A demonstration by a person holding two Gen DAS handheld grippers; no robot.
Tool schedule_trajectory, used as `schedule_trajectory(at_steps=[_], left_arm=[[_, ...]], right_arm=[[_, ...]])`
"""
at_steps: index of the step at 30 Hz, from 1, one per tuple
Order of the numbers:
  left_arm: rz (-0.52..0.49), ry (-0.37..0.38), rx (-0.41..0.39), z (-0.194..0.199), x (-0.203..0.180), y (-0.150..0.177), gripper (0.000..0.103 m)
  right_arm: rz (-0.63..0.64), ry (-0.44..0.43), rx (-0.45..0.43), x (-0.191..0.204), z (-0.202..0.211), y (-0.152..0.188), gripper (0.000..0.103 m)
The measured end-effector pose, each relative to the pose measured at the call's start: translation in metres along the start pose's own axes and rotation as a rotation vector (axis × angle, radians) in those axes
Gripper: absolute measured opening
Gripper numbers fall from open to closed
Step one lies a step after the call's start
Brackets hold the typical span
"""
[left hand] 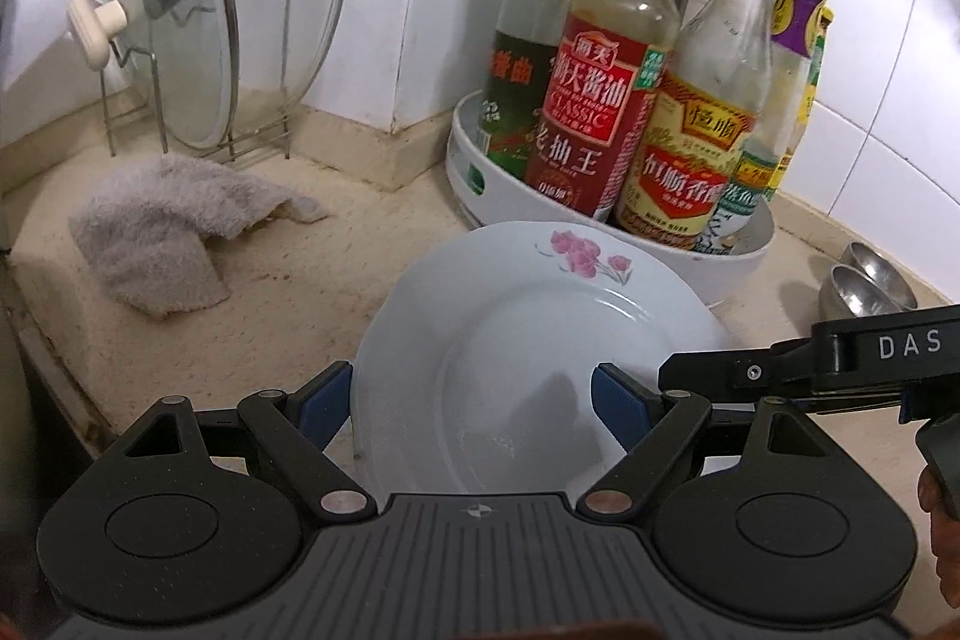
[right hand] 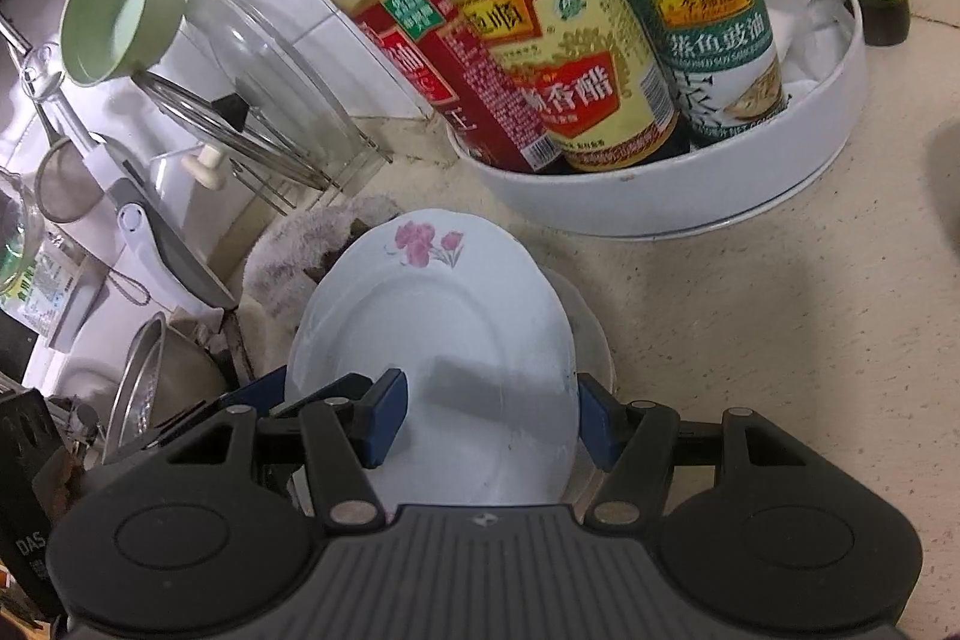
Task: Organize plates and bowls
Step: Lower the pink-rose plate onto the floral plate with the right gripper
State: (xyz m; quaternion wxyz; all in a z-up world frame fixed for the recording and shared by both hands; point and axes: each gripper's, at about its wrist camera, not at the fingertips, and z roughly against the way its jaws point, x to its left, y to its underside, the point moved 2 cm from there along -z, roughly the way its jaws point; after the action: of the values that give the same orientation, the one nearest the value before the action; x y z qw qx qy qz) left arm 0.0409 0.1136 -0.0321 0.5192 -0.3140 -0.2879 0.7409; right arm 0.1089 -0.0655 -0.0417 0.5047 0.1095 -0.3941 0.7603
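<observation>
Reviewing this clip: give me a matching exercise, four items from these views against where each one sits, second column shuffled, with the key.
Items:
1. flowered plate
2. grey towel
3. glass lid
4. vinegar bottle

Places:
A. upright in the wire rack
B. in the white turntable tray
C. crumpled on the counter before the rack
D. between the open fingers of both the left gripper and right gripper

Pairs: 1-D, 2-C, 3-A, 4-B

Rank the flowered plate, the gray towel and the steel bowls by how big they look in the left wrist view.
1. Flowered plate, largest, though nearest the camera.
2. Gray towel.
3. Steel bowls, smallest, but cut off by the other hand-held gripper and farther away, so their true size is unsure.
</observation>
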Motion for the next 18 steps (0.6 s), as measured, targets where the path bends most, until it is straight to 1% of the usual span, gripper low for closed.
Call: schedule_trajectory(at_steps=[6,11,15,18], left_arm=[[0.013,0.001,0.029,-0.009,0.005,0.003,0.088],[0.029,0.01,0.043,-0.014,0.009,0.005,0.084],[0.008,0.01,0.036,-0.015,0.008,0.006,0.084],[0.004,0.01,0.026,-0.012,0.007,0.006,0.086]], right_arm=[[0.018,0.022,0.008,0.002,-0.008,0.0,0.058],[0.075,0.045,0.005,0.006,-0.01,-0.001,0.059],[0.084,0.037,0.008,0.003,-0.009,-0.003,0.059],[0.118,0.048,0.004,0.004,-0.006,-0.001,0.059]])
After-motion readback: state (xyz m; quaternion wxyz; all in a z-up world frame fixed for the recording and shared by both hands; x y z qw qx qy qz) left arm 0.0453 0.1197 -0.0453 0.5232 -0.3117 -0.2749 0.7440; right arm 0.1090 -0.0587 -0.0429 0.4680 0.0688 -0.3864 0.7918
